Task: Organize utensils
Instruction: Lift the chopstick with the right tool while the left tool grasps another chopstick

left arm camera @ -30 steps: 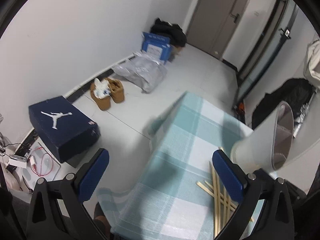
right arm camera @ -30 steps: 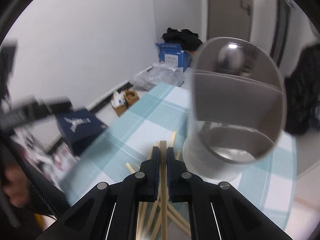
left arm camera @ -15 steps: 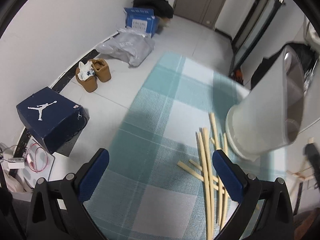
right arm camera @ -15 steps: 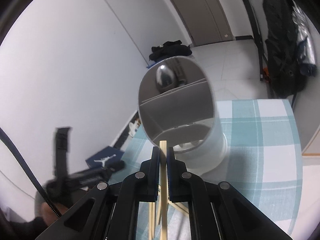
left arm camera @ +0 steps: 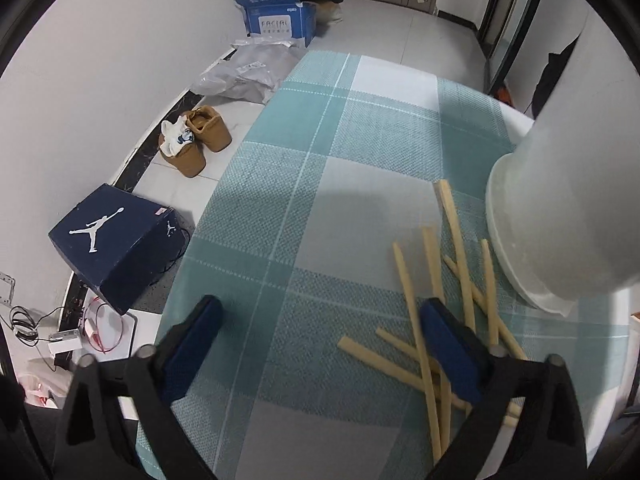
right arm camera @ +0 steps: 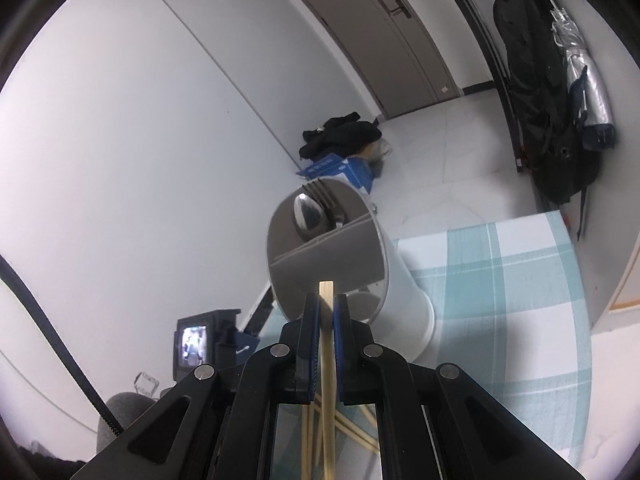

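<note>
My right gripper [right arm camera: 326, 300] is shut on one wooden chopstick [right arm camera: 327, 336], held up with its tip in front of the white utensil holder [right arm camera: 396, 292]. The holder has a divider; a spoon [right arm camera: 306, 216] and a fork [right arm camera: 330, 206] stand in its far compartment. In the left wrist view the holder [left arm camera: 560, 208] stands at the right, with several loose chopsticks [left arm camera: 432, 320] lying crossed on the checked cloth beside its base. My left gripper [left arm camera: 320, 340] is open and empty, low over the cloth, its right finger [left arm camera: 448, 348] above the chopsticks.
The table wears a teal and white checked cloth [left arm camera: 340, 160]. On the floor at the left are a navy shoe box [left arm camera: 116, 240], brown shoes [left arm camera: 196, 140], a grey bag [left arm camera: 248, 72] and a blue carton [left arm camera: 280, 16]. A black bag [right arm camera: 548, 92] hangs at the right.
My right gripper has lifted the chopstick off the table and pulled back from the holder. My left gripper has swung right and down over the cloth toward the loose chopsticks.
</note>
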The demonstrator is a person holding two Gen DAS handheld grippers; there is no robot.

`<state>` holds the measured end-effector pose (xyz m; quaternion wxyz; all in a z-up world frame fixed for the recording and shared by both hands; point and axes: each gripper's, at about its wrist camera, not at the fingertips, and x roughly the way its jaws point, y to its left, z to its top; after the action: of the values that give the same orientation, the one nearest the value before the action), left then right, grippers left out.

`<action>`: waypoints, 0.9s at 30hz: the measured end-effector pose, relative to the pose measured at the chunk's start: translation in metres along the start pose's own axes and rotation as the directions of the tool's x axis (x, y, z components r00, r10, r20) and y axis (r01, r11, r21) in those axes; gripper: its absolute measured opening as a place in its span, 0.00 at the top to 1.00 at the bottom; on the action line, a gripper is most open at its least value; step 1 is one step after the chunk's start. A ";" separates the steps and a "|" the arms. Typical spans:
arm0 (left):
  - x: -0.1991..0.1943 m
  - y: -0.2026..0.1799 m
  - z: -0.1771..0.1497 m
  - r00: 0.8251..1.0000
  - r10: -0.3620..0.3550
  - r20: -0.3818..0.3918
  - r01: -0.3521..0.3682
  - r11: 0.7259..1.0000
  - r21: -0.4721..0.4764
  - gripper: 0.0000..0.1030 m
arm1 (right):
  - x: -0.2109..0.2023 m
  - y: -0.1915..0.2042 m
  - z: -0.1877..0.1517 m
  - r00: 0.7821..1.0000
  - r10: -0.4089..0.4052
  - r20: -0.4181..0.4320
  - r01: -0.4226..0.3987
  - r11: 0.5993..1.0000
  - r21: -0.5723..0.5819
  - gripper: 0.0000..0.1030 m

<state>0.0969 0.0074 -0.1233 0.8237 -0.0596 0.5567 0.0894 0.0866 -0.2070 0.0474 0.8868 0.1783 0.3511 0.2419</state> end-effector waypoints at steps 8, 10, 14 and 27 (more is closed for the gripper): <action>-0.002 -0.011 0.004 1.000 -0.001 0.020 0.001 1.000 -0.006 0.27 | -0.006 -0.003 0.004 1.000 0.000 0.016 0.000 1.000 -0.002 0.94; -0.003 -0.012 0.005 1.000 -0.006 0.031 0.006 1.000 -0.011 0.41 | -0.006 -0.004 0.004 1.000 -0.003 0.017 0.003 1.000 -0.003 0.94; -0.005 -0.010 0.010 0.999 -0.018 0.039 0.020 0.999 -0.046 0.76 | -0.006 -0.006 0.004 1.000 -0.003 0.015 0.003 1.000 0.001 0.94; -0.014 0.015 0.016 0.984 -0.155 0.092 0.173 0.955 -0.241 0.99 | -0.007 0.006 -0.001 0.999 -0.033 0.041 0.036 0.997 -0.071 0.94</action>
<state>0.1035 0.0244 -0.1043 0.8340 -0.2047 0.5042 0.0916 0.0788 -0.2057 0.0535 0.9034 0.1453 0.3275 0.2355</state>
